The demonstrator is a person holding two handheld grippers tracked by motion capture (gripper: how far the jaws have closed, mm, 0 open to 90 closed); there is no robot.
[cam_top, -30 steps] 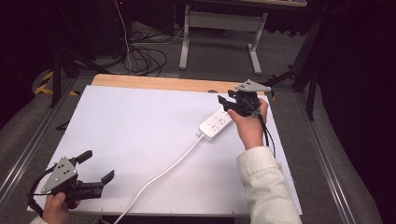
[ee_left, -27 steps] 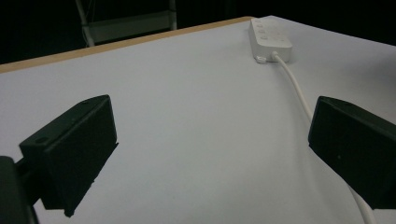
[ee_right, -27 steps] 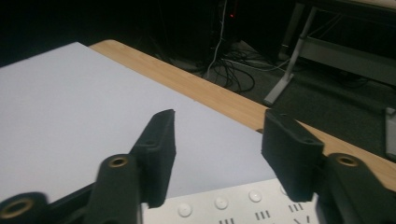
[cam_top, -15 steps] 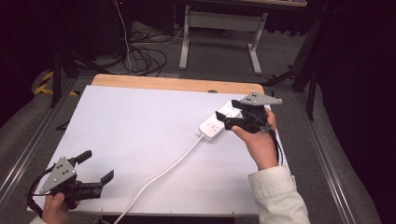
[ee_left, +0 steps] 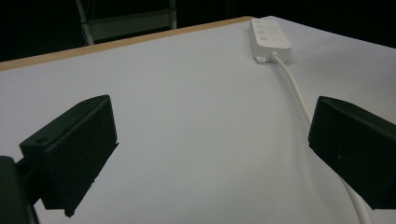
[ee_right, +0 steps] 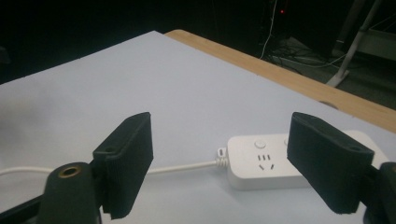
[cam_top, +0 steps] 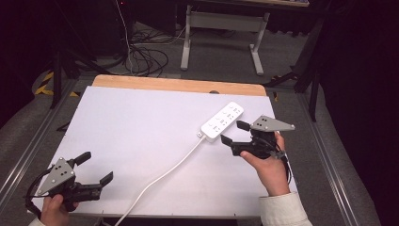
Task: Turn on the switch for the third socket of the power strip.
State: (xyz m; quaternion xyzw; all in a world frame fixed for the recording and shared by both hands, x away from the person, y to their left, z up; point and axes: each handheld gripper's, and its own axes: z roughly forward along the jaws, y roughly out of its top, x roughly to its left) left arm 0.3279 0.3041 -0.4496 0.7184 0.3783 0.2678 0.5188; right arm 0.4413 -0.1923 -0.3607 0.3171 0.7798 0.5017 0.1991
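A white power strip [cam_top: 222, 121] lies flat at the right rear of the white table [cam_top: 141, 127]; it also shows far off as the strip [ee_left: 269, 38] and up close as the strip [ee_right: 280, 161]. Its white cable [cam_top: 167, 171] runs toward the front edge. My right gripper [cam_top: 233, 132] hovers just right of and nearer than the strip, jaws open and empty, pointing left. My left gripper [cam_top: 95, 165] is at the front left corner, open, holding nothing.
A wooden strip [cam_top: 179, 85] edges the table's far side. Beyond it are a desk frame [cam_top: 221, 28] and loose cables [cam_top: 141, 52] on the floor. Metal rails [cam_top: 324, 155] run along both sides of the table.
My right gripper has drawn back from the strip's far end toward the front right and turned to point left. The left gripper has barely moved.
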